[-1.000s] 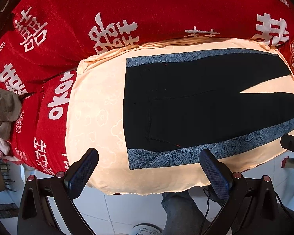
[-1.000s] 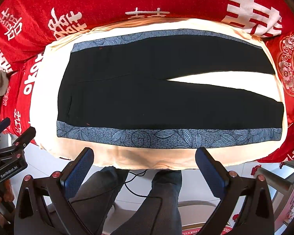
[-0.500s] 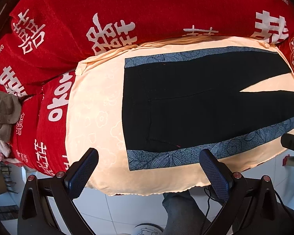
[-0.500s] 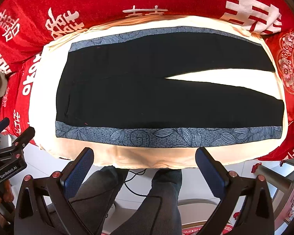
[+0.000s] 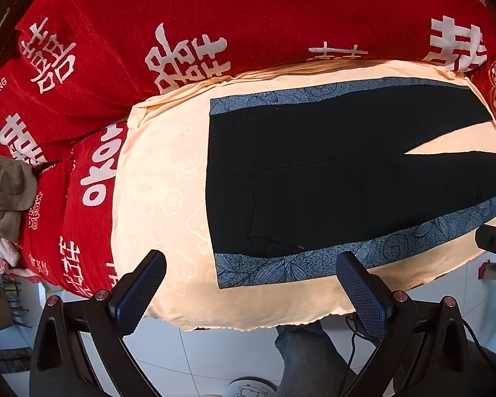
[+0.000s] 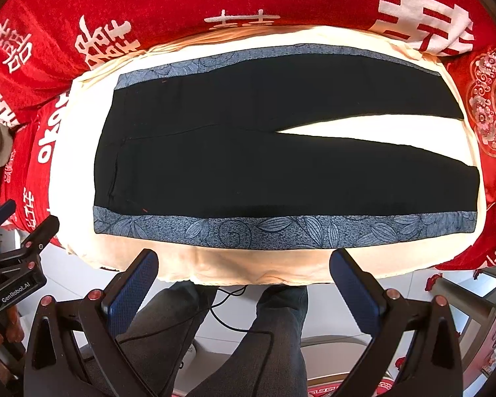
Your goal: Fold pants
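Currently: pants (image 6: 281,152) lie flat and unfolded on cream cloth (image 5: 162,182) over red bedding (image 5: 215,33), waistband left, legs spread right | left gripper (image 5: 251,284) jaws spread wide, holding nothing, near the waistband's front corner | right gripper (image 6: 244,278) jaws spread wide, empty, just off the near blue side stripe (image 6: 281,230).

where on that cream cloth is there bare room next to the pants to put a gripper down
The widest bare patch of the cream cloth lies left of the pants' waist, bordered by the red blanket. A narrower strip runs along the near edge below the blue leaf band. The wedge between the legs is bare too. The far edge is tight.
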Motion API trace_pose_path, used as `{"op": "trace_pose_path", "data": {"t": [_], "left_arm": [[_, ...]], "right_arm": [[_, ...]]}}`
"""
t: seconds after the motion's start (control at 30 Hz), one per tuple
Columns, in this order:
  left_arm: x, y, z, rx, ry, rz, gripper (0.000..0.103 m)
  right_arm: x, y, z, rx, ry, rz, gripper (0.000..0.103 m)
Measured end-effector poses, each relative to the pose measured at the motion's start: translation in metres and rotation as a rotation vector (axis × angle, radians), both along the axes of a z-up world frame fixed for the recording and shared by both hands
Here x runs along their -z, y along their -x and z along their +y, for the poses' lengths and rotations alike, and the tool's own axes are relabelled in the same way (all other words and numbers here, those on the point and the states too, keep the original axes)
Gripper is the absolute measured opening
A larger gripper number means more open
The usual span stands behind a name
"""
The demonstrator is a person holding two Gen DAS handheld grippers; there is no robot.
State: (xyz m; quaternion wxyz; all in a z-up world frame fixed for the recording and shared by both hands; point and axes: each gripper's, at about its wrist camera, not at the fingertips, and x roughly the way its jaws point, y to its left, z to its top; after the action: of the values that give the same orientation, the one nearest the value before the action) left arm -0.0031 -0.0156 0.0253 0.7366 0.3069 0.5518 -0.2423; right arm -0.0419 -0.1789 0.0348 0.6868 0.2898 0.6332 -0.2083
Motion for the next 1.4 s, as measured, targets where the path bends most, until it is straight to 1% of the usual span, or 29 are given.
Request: {"op": "trace_pose_path", "data": {"t": [0.4,0.57,0.77,0.87,0.97,1.07,1.13,1.2,1.27,1.4], "left_arm": [[0.001,0.012,-0.005,-0.003,-0.022,-0.016,0.103],[-0.001,0.012,-0.008,-0.032,-0.031,-0.014,0.103],[-0.005,0.020,-0.014,-0.099,-0.016,0.003,0.103],[-0.009,0.025,-0.013,-0.172,0.021,0.038,0.103],[-0.013,0.035,-0.009,-0.265,0.084,0.092,0.103],[-0.014,0.047,-0.006,-0.325,0.087,0.088,0.103],[-0.012,0.054,-0.002,-0.358,0.087,0.107,0.103],[-0.008,0.060,0.003,-0.377,0.087,0.133,0.103],[-0.006,0.063,0.007,-0.374,0.081,0.145,0.103],[0.003,0.056,0.015,-0.348,0.071,0.138,0.103]], "right_arm": [[0.001,0.004,-0.007,-0.005,-0.026,-0.020,0.103],[0.004,0.008,-0.011,0.001,-0.054,-0.032,0.103],[0.000,0.016,-0.022,-0.004,-0.055,-0.064,0.103],[-0.004,0.022,-0.027,-0.030,-0.047,-0.072,0.103],[-0.009,0.026,-0.032,-0.079,-0.033,-0.083,0.103],[-0.008,0.032,-0.037,-0.128,-0.032,-0.086,0.103],[-0.006,0.035,-0.040,-0.152,-0.035,-0.081,0.103],[-0.001,0.036,-0.042,-0.175,-0.035,-0.066,0.103],[0.002,0.037,-0.043,-0.186,-0.031,-0.050,0.103],[0.004,0.039,-0.041,-0.165,-0.042,-0.061,0.103]]}}
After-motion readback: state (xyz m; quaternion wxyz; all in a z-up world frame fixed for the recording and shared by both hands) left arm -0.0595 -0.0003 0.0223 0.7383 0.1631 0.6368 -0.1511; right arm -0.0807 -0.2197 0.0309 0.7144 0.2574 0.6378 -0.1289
